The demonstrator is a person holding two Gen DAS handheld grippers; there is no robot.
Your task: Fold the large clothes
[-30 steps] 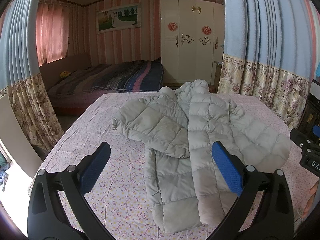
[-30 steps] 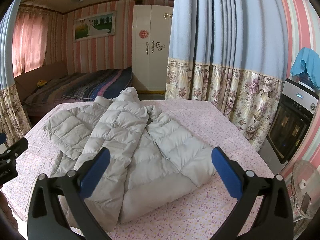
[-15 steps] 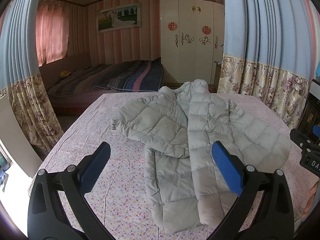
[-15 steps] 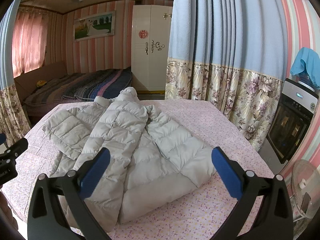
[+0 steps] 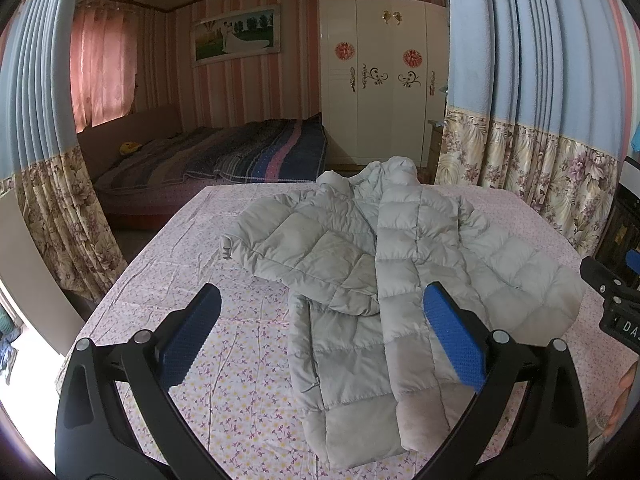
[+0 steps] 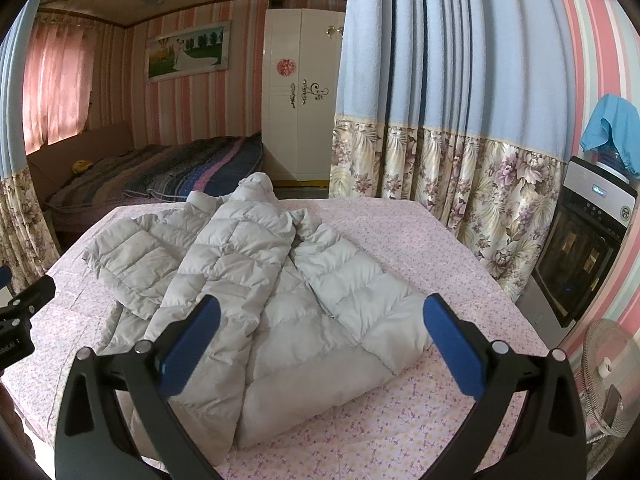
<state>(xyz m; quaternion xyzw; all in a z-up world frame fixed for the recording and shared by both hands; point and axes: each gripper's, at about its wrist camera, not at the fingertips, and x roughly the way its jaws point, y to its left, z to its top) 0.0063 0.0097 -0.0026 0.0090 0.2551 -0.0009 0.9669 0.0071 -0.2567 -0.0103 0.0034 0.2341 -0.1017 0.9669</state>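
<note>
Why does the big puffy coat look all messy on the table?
The grey puffer coat lies crooked on the flowery tablecloth. Its front panels overlap unevenly and both sleeves splay outward, so it is rumpled and not yet folded. Nothing looks torn or spilled.

Left gripper point(image 5: 322, 336) and right gripper point(image 6: 322, 336) (both spread wide), empty.

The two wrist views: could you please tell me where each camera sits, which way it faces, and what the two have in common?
Left wrist: on the left gripper, above the near edge of the floral table, facing the grey puffer jacket; its open blue pads frame the hem, the right gripper peeks in at right.
Right wrist: on the right gripper, further right, same heading; open pads, left gripper at left.
Shared: jacket, table, striped bed, white wardrobe.
</note>
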